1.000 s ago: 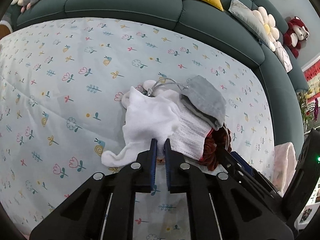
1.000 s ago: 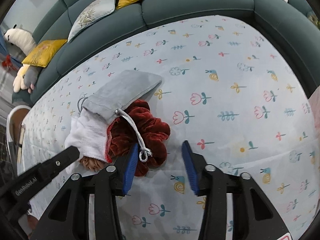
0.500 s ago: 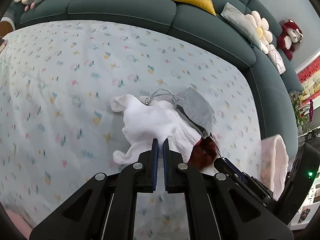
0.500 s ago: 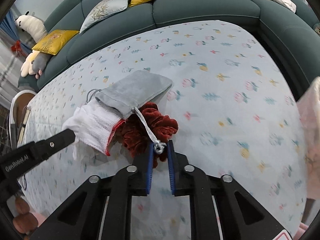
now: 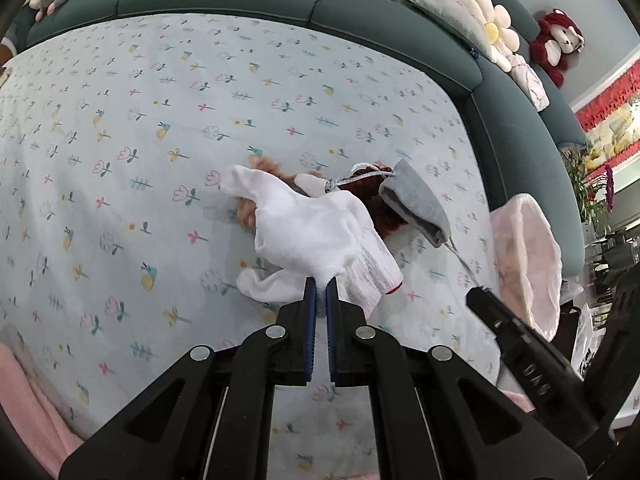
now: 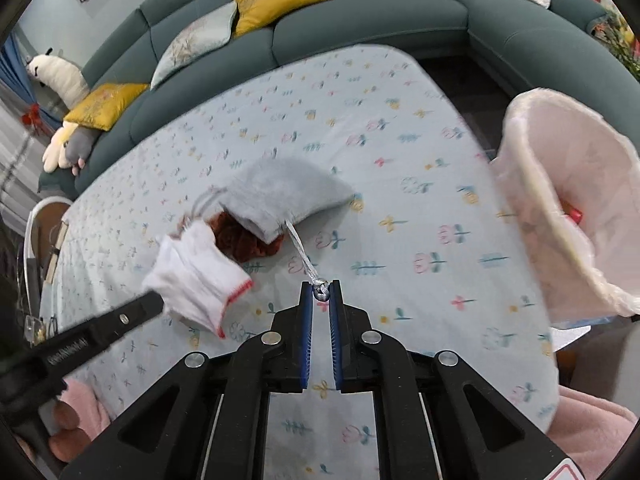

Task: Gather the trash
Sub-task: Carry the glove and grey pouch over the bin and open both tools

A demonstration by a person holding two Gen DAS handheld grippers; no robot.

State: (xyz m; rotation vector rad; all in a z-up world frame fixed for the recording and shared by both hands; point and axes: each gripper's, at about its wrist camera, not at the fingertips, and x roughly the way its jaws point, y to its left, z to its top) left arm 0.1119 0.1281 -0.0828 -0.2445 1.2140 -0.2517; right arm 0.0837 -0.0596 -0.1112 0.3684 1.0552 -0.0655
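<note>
The left tongs point(image 5: 320, 294) pinch the white knitted work glove point(image 5: 316, 232) by a thin fold, and the right tongs point(image 6: 320, 294), just closed, clamp the knotted silver drawstring point(image 6: 304, 258) of the grey fabric pouch point(image 6: 280, 196) over the flower-printed surface point(image 6: 400, 240); either bite could slip, or the dark red velvet scrunchie point(image 6: 244, 240) could snag. Only the right view shows inside the pink-lined bin point(image 6: 568, 200)

On the desk point(image 6: 400, 208), the pouch point(image 6: 280, 196) lies over the scrunchie point(image 6: 236, 240); the glove point(image 6: 192, 276) is left, the bin point(image 6: 560, 200) right.
</note>
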